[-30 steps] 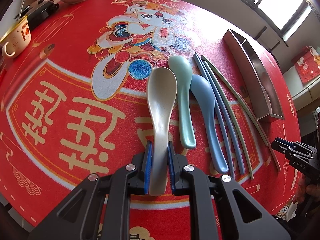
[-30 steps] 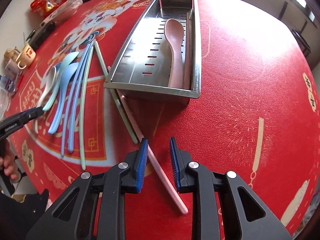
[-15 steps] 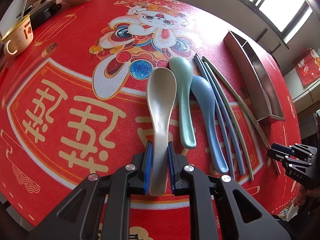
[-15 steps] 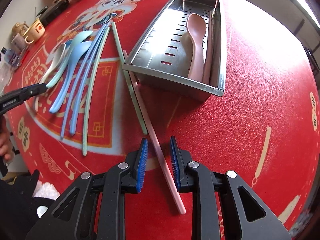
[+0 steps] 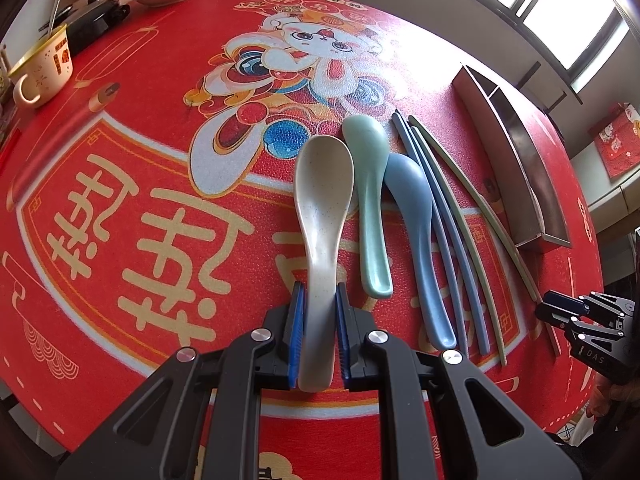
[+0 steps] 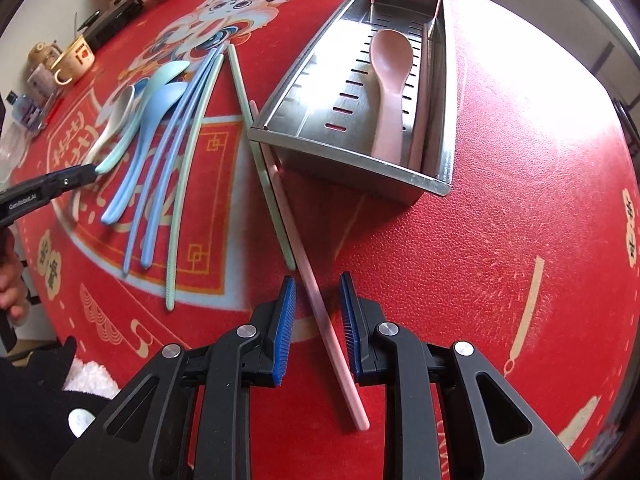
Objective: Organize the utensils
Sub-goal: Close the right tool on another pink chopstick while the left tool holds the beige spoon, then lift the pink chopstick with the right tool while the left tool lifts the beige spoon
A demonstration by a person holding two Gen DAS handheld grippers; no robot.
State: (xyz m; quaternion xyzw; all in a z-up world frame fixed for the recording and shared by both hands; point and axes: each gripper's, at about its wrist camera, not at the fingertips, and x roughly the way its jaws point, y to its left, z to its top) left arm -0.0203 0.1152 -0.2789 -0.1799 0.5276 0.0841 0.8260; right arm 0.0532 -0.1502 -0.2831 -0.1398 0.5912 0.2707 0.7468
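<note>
The right gripper (image 6: 318, 296) rolled over the pink chopstick (image 6: 316, 300).

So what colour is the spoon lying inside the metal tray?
Pink. The spoon in the metal tray shows best in the right wrist view.

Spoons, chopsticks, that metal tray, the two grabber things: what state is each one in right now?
Left gripper: shut on the handle of the white spoon.
Right gripper: open, straddling the pink chopstick, pads not touching it.
Green spoon: lying loose on the mat.
Blue spoon: lying loose on the mat.
Pink spoon: already inside the metal tray.
Blue chopsticks: lying on the mat.
</note>
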